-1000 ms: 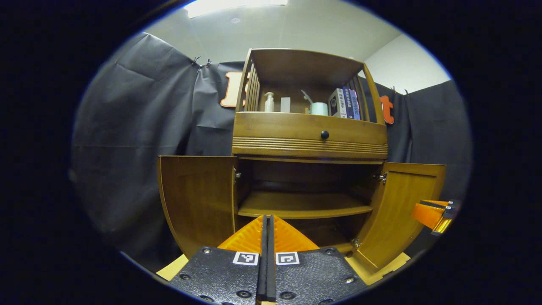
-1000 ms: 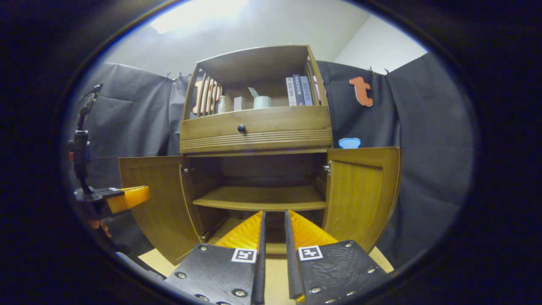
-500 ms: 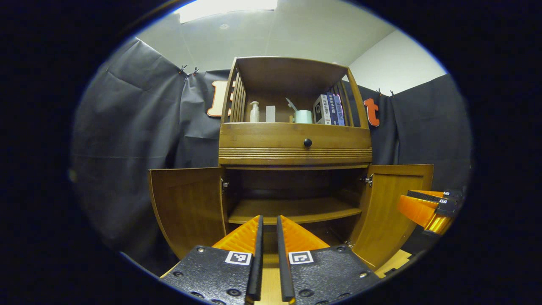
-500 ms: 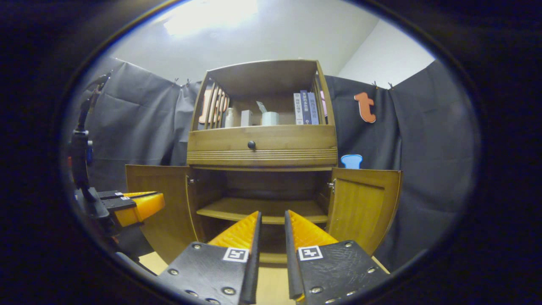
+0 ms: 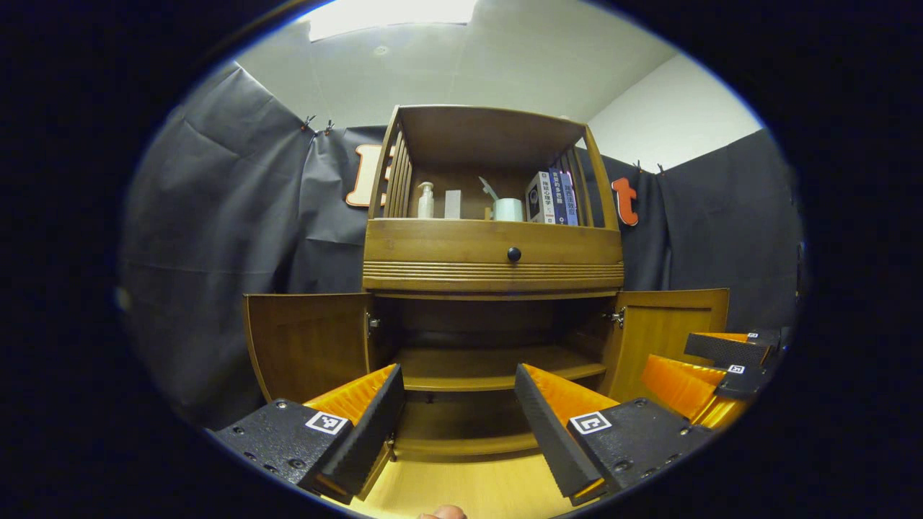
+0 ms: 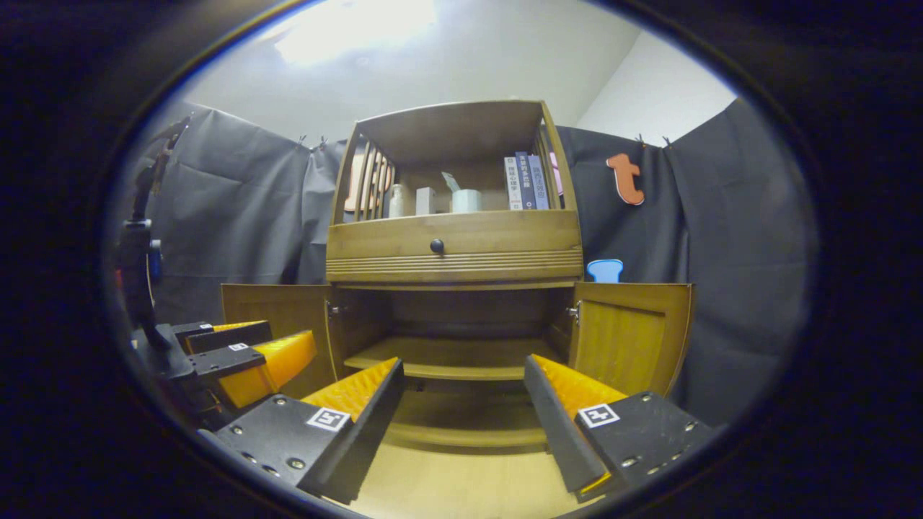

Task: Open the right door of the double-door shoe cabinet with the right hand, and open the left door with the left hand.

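Observation:
The wooden shoe cabinet stands ahead with both lower doors swung wide. Its left door and right door stick out sideways, baring an inner shelf. My left gripper is open, back from the cabinet, nothing between its fingers. My right gripper is open too, also back and holding nothing. In the left gripper view the right gripper shows at the right, by the right door. In the right gripper view the left gripper shows at the left, by the left door.
A drawer with a dark knob sits above the doors. The top shelf holds a bottle, a cup and several books. Light wooden floor lies before the cabinet. Black cloth hangs behind and on both sides.
Both grippers have opened wide; the left one was shut a second ago. Both have pulled back a little from the cabinet. The doors have stayed open.

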Available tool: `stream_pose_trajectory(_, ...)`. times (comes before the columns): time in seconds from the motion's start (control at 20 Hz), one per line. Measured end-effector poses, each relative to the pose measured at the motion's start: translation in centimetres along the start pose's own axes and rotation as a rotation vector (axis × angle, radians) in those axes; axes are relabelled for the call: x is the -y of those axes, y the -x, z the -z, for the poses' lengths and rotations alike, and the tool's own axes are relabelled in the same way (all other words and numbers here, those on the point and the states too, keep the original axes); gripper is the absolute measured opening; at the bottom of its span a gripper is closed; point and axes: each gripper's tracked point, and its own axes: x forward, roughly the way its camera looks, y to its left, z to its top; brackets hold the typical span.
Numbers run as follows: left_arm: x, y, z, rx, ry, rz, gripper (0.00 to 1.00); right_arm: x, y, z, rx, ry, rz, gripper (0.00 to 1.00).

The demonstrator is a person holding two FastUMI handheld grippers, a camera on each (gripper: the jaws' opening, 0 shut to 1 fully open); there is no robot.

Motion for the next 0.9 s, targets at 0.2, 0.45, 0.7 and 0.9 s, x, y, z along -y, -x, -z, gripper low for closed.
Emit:
stream_pose_trajectory(0.2,-0.1,-0.3,0.2,-0.007,0.012,0.010,0.96,-0.2,0.1,0.0,0.003,0.012,0.010,0.97)
stream_pose_trajectory(0.45,-0.4,-0.5,0.4,-0.017,0.013,0.030,0.96,-0.3,0.1,0.4,-0.004,-0.001,0.031,0.99)
stream_pose_trajectory(0.7,-1.8,-0.5,-0.1,0.011,0.012,0.037,0.96,-1.0,-0.2,0.7,-0.008,-0.003,0.049,0.99)
stream_pose_trajectory(0.9,-2.6,-0.4,0.5,-0.001,0.037,0.056,0.92,-1.6,-0.1,1.1,-0.010,-0.016,0.078,0.99)
